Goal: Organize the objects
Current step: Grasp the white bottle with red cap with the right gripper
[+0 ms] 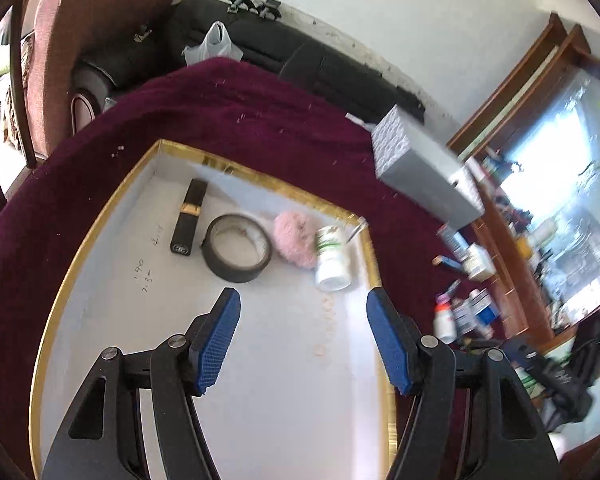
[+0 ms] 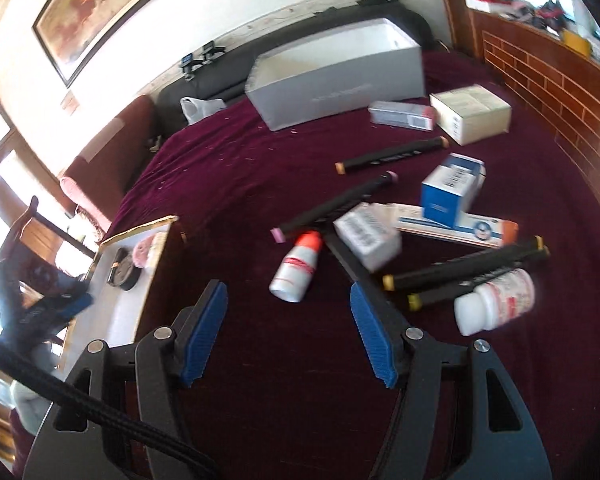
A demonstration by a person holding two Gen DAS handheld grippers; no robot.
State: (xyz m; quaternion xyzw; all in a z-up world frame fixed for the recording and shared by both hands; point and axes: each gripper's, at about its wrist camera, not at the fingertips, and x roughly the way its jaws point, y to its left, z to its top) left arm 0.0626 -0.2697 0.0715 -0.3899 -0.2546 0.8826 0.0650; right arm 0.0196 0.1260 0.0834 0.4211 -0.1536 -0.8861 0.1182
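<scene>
Four items are already being kept in the gold-rimmed white tray (image 1: 100, 216); markers, boxes, bottles are still being left scattered on the maroon bed (image 2: 260, 168). Left tool (image 1: 303, 304) and right tool (image 2: 286, 296) are being held wide, empty.

Handwritten digits stand on the white floor of the gold-rimmed tray (image 1: 100, 264): "1.40" and below it what looks like "2.3", with a further scribble nearby too faint to make out. The black lipstick case (image 1: 188, 216) lying in the tray bears a small round emblem on its end cap, not sharp enough to name. In the right wrist view, barcodes show on the blue-and-white box (image 2: 450, 188) and on the small white box (image 2: 366, 236), and a line of print runs along the side of the large grey box (image 2: 340, 84), but blur keeps all of these unreadable.
</scene>
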